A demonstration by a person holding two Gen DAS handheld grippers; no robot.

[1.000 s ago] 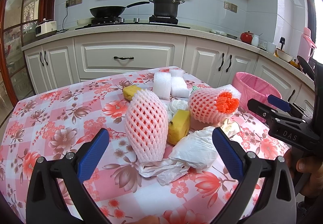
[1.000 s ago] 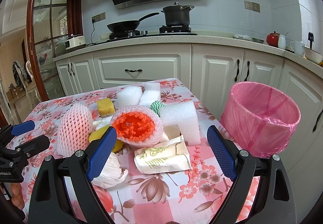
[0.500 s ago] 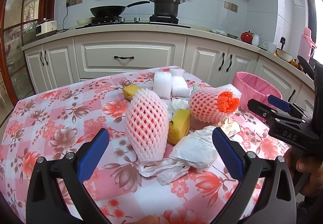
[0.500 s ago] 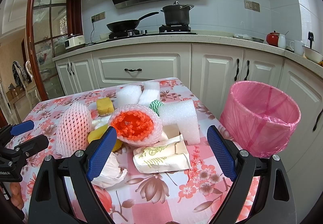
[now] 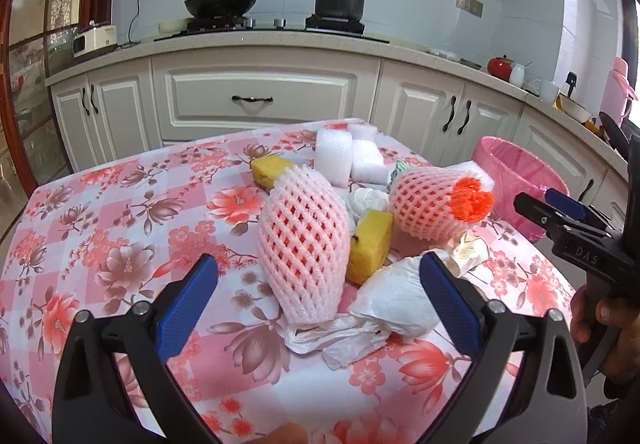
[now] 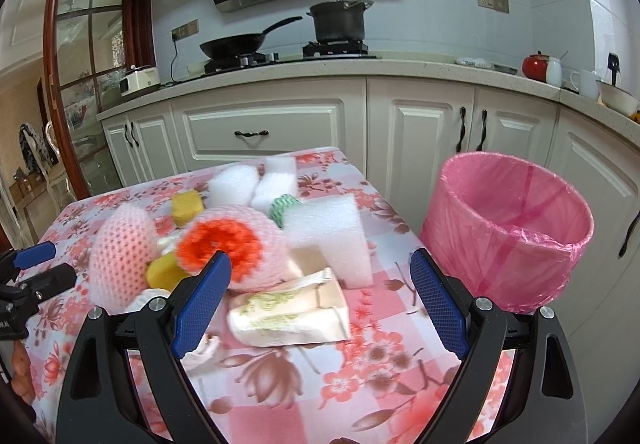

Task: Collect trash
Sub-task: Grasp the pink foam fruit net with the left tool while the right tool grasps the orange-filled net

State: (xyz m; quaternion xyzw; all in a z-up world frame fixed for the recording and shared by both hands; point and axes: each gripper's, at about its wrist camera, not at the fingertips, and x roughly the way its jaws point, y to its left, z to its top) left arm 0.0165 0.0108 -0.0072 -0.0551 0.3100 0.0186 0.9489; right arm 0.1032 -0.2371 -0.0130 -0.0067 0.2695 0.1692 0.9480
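Observation:
A heap of trash lies on the floral table (image 5: 120, 228): a pink foam fruit net (image 5: 302, 248), a second net with an orange core (image 5: 436, 204), yellow sponges (image 5: 368, 246), white foam blocks (image 5: 334, 158), crumpled white plastic (image 5: 394, 304) and a paper packet (image 6: 290, 314). The pink-lined bin (image 6: 508, 228) stands right of the table. My left gripper (image 5: 318, 304) is open, just short of the pink net. My right gripper (image 6: 320, 298) is open over the paper packet, next to a white foam block (image 6: 332, 234).
White kitchen cabinets (image 5: 256, 104) run behind the table, with a wok and a pot on the hob (image 5: 280, 20). A red kettle and cups (image 6: 560, 72) stand on the counter at right. A glass door (image 6: 76, 92) is at far left.
My right gripper has moved forward and tilted down toward the paper packet and the trash heap. The left gripper has barely moved.

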